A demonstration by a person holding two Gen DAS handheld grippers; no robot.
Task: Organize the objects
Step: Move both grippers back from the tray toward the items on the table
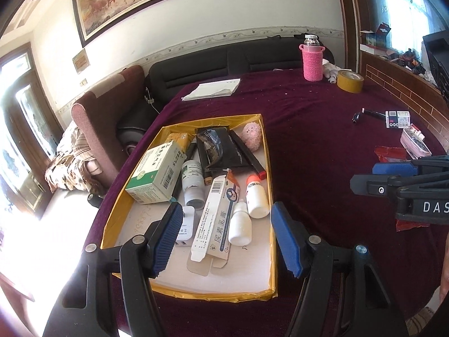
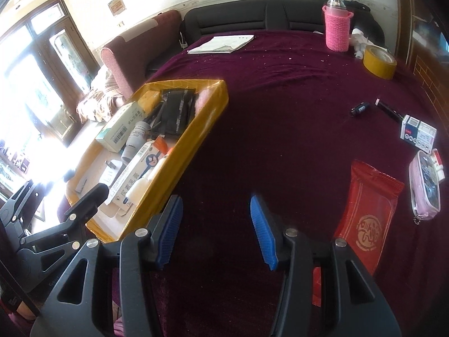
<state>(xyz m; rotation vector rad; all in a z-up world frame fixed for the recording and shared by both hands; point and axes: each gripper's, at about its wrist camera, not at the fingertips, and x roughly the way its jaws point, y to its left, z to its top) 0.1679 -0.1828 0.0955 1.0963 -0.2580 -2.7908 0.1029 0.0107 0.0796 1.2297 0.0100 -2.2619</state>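
Observation:
A yellow-rimmed tray (image 1: 268,168) on the maroon cloth holds a green-white medicine box (image 1: 154,172), a long ointment box (image 1: 216,216), small white bottles (image 1: 240,224), a black pouch (image 1: 219,147) and a pink fluffy ball (image 1: 252,134). My left gripper (image 1: 227,238) is open and empty, hovering over the tray's near end. My right gripper (image 2: 216,230) is open and empty above bare cloth, right of the tray (image 2: 193,137). A red packet (image 2: 364,213), a pink pouch (image 2: 425,185), a white-red box (image 2: 418,134) and a black pen (image 2: 388,109) lie to its right.
A pink-sleeved flask (image 1: 312,59), a yellow tape roll (image 1: 350,81) and papers (image 1: 213,88) sit at the table's far side. A dark sofa (image 1: 213,61) and an armchair (image 1: 103,118) stand beyond. The right gripper shows in the left wrist view (image 1: 398,179).

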